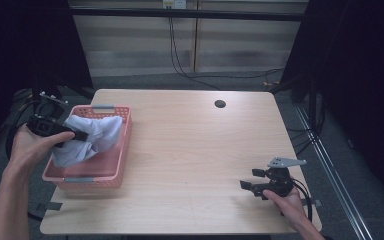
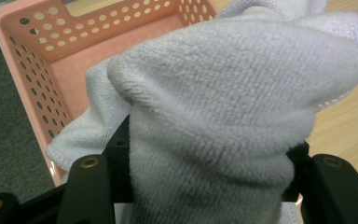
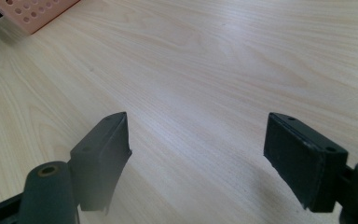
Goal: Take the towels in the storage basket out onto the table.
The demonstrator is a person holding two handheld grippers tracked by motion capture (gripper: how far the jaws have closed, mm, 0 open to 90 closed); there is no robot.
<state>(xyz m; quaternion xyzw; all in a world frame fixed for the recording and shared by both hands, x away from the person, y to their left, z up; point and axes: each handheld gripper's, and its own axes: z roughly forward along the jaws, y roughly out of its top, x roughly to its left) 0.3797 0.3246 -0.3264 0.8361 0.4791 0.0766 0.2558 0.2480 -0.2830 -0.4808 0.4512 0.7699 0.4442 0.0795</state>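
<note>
The left gripper [image 1: 77, 135] clamps a bunched white towel [image 1: 92, 135] above the pink perforated basket [image 1: 121, 150] (towel partly draped inside); the right gripper [image 1: 247, 186] rests wide open on the wooden surface [image 1: 190, 150].

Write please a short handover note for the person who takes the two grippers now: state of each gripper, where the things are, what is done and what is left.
Left gripper: shut on the white towel, held bunched above the pink basket at the table's left edge.
Right gripper: open, holding nothing, low over bare wood near the front right corner.
Done: towel gripped; its lower part hangs into the basket.
Left, probably: bring the towel out onto the table; the right gripper can help.
</note>
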